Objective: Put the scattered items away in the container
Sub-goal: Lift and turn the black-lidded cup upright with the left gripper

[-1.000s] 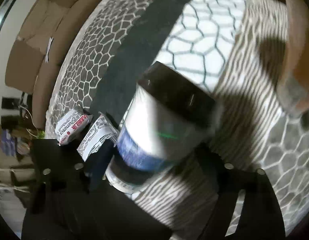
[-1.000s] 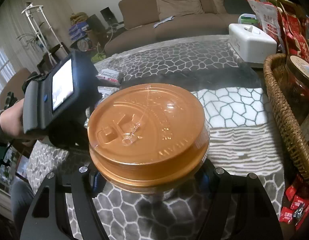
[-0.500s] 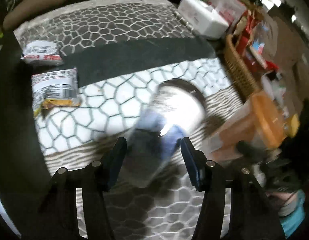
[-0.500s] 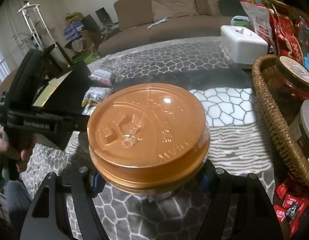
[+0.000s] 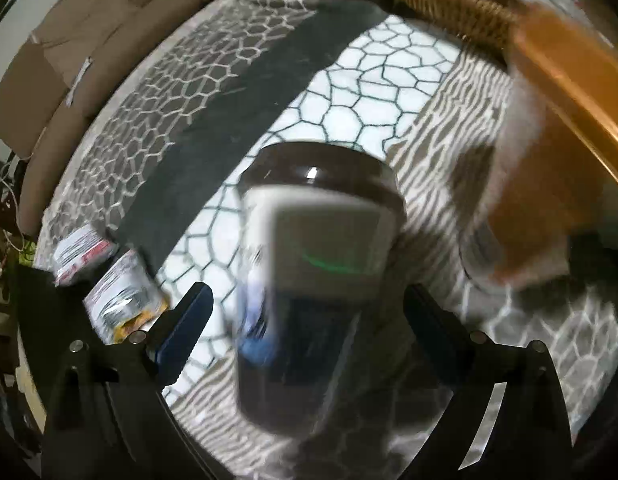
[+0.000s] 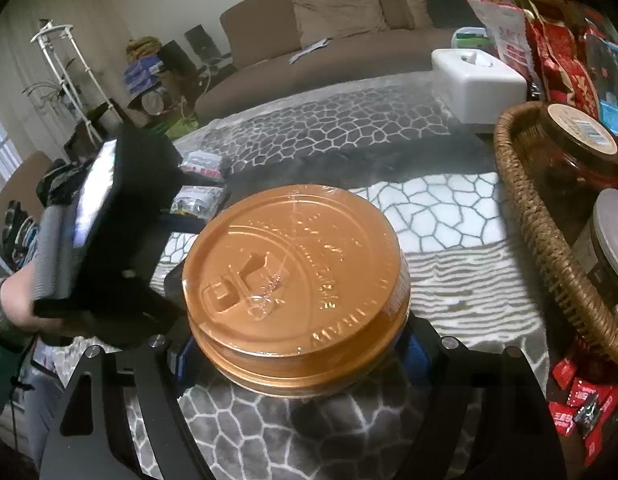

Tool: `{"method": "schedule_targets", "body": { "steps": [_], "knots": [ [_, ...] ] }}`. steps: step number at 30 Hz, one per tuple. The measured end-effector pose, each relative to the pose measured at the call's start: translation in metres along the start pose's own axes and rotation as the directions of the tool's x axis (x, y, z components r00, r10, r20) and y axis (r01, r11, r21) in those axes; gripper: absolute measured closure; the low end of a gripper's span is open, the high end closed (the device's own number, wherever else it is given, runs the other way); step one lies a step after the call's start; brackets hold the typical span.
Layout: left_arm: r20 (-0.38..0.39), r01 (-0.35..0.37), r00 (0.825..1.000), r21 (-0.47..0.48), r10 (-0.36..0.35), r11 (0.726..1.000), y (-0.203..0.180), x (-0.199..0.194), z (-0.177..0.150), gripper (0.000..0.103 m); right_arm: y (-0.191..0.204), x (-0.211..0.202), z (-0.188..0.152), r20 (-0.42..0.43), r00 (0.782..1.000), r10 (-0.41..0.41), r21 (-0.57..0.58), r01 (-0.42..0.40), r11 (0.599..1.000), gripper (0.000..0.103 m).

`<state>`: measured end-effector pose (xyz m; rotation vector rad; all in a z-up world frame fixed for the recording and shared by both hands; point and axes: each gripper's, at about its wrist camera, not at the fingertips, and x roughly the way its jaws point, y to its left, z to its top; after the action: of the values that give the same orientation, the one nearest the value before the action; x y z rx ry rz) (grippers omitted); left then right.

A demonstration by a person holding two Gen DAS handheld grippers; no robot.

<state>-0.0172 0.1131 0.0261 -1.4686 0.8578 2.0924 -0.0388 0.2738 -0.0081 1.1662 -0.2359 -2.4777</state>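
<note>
A: Where do we stand with the tidying?

B: Partly done, we'd say. The basket (image 6: pixel 521 216) at the right already holds two jars, a red-lidded one (image 6: pixel 577 140) and a grey-lidded one (image 6: pixel 613 236). Everything else is out on the counter (image 6: pixel 449 280).

A: And what have we in hand?

B: Our right tongs (image 6: pixel 297 354) sit either side of the tub (image 6: pixel 297 276) with the copper lid, blue pads at its flanks, jaws easing wider. Whether the pads press it we cannot tell; the lid hides the contact.

A: The left?

B: Our left tongs (image 5: pixel 309 316) are spreading, jaws well apart, with the dark jar (image 5: pixel 309 280) between them. There is a clear gap on each side, so we are not gripping it. It looks blurred and tilted, its lid pointing away from us.

A: What remains?

B: By our reckoning, most of it. The tub and the dark jar both need carrying to the basket. Two packets (image 5: pixel 109 276) lie at the far left of the counter, and red sweets (image 6: pixel 577 400) are scattered below the basket's rim. We would count those as scattered items too.
</note>
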Motion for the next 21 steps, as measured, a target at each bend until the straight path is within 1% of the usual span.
{"method": "schedule_targets", "body": {
  "steps": [1,3,4,5,7,9,11,13,14,15,16,17,18,20,21],
  "knots": [
    [0.001,0.013,1.0,-0.007,-0.013,1.0,-0.001,0.003,0.002,0.009,0.001,0.0,0.0,0.003,1.0,-0.004,-0.006,0.004,1.0,0.022],
    [0.021,0.046,0.999,-0.039,-0.045,0.998,0.0,0.008,0.001,0.018,0.0,0.0,0.001,0.01,1.0,-0.005,-0.005,0.005,1.0,0.022],
    [0.039,0.044,0.998,-0.064,-0.042,0.997,0.002,0.011,-0.001,0.029,0.0,0.0,0.001,0.01,1.0,-0.001,-0.005,0.001,1.0,0.024],
    [0.06,0.055,0.997,-0.091,-0.05,0.994,0.006,0.012,-0.004,0.03,0.0,0.0,0.002,0.013,1.0,0.002,-0.008,-0.002,1.0,0.027],
    [0.104,0.072,0.993,-0.147,-0.057,0.986,0.011,0.01,-0.011,0.032,0.002,0.002,0.003,0.012,1.0,0.0,-0.023,0.0,1.0,0.027],
    [0.143,0.12,0.986,-0.213,-0.091,0.97,0.02,0.006,-0.019,0.034,0.004,0.002,0.003,0.014,1.0,-0.006,-0.032,0.006,0.999,0.027],
    [0.21,0.188,0.97,-0.312,-0.126,0.931,0.033,-0.003,-0.033,0.034,0.006,0.002,0.003,0.015,1.0,-0.01,-0.038,0.011,0.999,0.027],
    [0.267,0.254,0.95,-0.374,-0.159,0.892,0.044,-0.014,-0.041,0.035,0.007,0.001,0.003,0.018,1.0,-0.016,-0.037,0.016,0.999,0.027],
    [0.302,0.293,0.937,-0.406,-0.175,0.866,0.05,-0.02,-0.048,0.035,0.009,0.001,0.003,0.018,1.0,-0.018,-0.041,0.019,0.999,0.027],
    [0.352,0.34,0.916,-0.433,-0.19,0.835,0.054,-0.032,-0.059,0.035,0.011,0.0,0.003,0.019,1.0,-0.022,-0.045,0.023,0.999,0.027],
    [0.385,0.368,0.901,-0.441,-0.197,0.819,0.055,-0.039,-0.065,0.035,0.013,0.0,0.003,0.022,0.999,-0.023,-0.049,0.024,0.999,0.027],
    [0.409,0.382,0.891,-0.443,-0.197,0.811,0.054,-0.046,-0.072,0.036,0.016,-0.001,0.004,0.025,0.999,-0.023,-0.056,0.024,0.998,0.027],
    [0.424,0.387,0.885,-0.444,-0.19,0.809,0.053,-0.054,-0.078,0.036,0.02,-0.003,0.004,0.031,0.999,-0.022,-0.066,0.024,0.998,0.027],
    [0.447,0.394,0.874,-0.43,-0.187,0.812,0.048,-0.067,-0.087,0.036,0.028,-0.007,0.006,0.041,0.999,-0.017,-0.081,0.021,0.997,0.027],
    [0.452,0.39,0.873,-0.425,-0.181,0.817,0.046,-0.073,-0.092,0.036,0.033,-0.008,0.007,0.045,0.999,-0.015,-0.088,0.019,0.996,0.027]
  ]
}}
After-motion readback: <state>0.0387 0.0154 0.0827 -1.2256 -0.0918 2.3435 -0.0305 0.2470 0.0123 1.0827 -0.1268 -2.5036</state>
